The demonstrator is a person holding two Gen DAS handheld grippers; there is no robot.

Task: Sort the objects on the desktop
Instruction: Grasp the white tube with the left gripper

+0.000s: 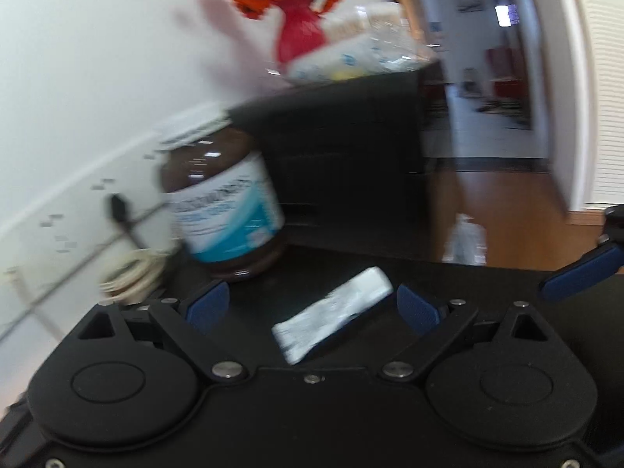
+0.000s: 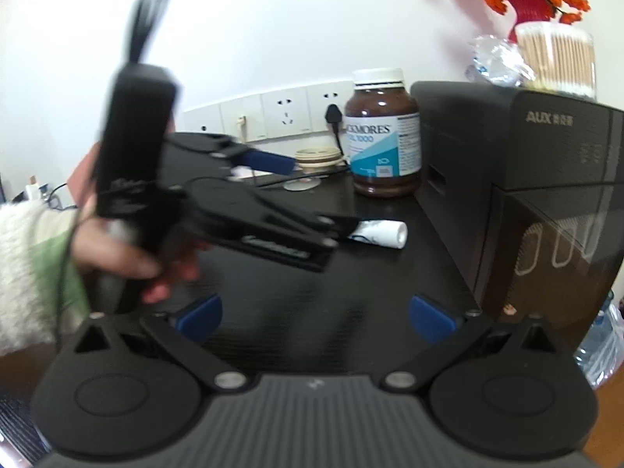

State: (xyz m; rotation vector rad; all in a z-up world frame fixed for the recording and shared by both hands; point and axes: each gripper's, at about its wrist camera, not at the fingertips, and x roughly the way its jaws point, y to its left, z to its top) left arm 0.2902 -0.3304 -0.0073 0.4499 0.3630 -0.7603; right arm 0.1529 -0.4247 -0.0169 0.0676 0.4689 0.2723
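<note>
White and crumpled, the tube (image 1: 333,312) is seen lying slantwise on the counter (image 2: 296,304) between the wide-spread pads of the nearer left tool (image 1: 312,304), ungripped.

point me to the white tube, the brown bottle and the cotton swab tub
white tube (image 1: 331,308), left wrist view, middle of its body.
brown bottle (image 2: 384,148), right wrist view, on its label.
cotton swab tub (image 2: 555,58), right wrist view, on its clear side wall.
</note>
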